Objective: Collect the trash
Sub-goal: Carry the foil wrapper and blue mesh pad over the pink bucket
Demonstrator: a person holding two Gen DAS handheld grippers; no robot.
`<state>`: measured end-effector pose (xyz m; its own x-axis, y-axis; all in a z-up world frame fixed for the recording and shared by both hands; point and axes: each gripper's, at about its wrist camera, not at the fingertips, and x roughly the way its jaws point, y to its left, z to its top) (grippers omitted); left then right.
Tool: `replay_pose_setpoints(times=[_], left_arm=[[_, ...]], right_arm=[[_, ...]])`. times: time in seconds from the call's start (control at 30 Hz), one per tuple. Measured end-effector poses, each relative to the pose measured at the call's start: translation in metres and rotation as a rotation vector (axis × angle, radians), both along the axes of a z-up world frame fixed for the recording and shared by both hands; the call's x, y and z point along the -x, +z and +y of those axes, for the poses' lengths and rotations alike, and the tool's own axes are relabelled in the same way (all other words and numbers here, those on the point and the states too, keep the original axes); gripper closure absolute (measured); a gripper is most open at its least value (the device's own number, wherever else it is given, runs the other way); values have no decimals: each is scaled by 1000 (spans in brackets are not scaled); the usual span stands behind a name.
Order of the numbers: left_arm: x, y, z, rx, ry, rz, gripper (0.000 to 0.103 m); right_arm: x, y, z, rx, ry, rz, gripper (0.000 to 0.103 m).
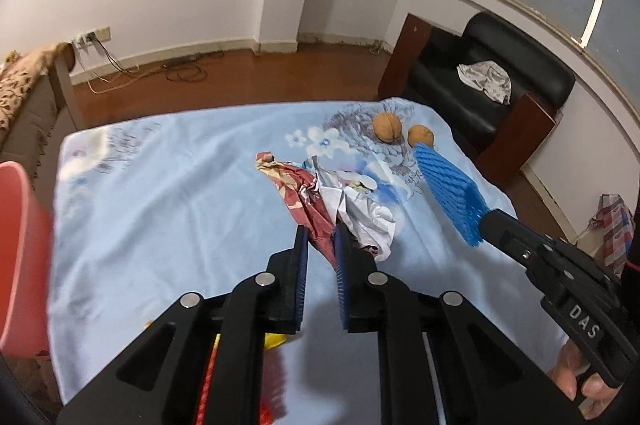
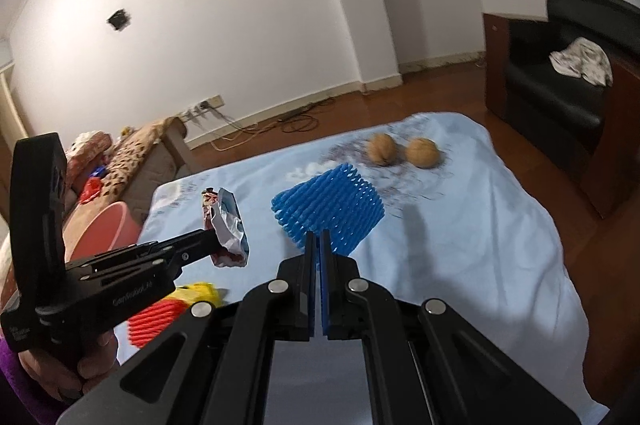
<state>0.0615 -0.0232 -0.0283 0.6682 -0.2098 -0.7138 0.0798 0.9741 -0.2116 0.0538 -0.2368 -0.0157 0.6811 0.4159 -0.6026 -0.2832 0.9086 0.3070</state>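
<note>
My left gripper (image 1: 320, 237) is shut on a crumpled red and silver snack wrapper (image 1: 320, 197) and holds it above the light blue cloth (image 1: 160, 193); the same wrapper shows in the right wrist view (image 2: 228, 225). My right gripper (image 2: 317, 239) is shut on the edge of a blue foam fruit net (image 2: 330, 203), lifted off the cloth; it also shows in the left wrist view (image 1: 448, 189). A red foam net (image 2: 154, 319) and a yellow wrapper (image 2: 200, 293) lie on the cloth near the front left.
Two walnuts (image 2: 382, 149) (image 2: 422, 153) sit at the far end of the table. A pink bin (image 2: 106, 237) stands off the table's left side. A black armchair (image 2: 560, 97) with a rag is at the right. A sofa (image 2: 132, 153) is at the left.
</note>
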Motion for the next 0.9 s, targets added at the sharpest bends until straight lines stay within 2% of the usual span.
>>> replay_pose_setpoints(times=[0.43, 0.9], left_arm=[[53, 32, 63, -26, 159, -87, 90], [96, 39, 142, -66, 365, -127, 90]], right_arm=[[19, 41, 90, 32, 200, -102, 102], [33, 56, 200, 56, 418, -139, 102]])
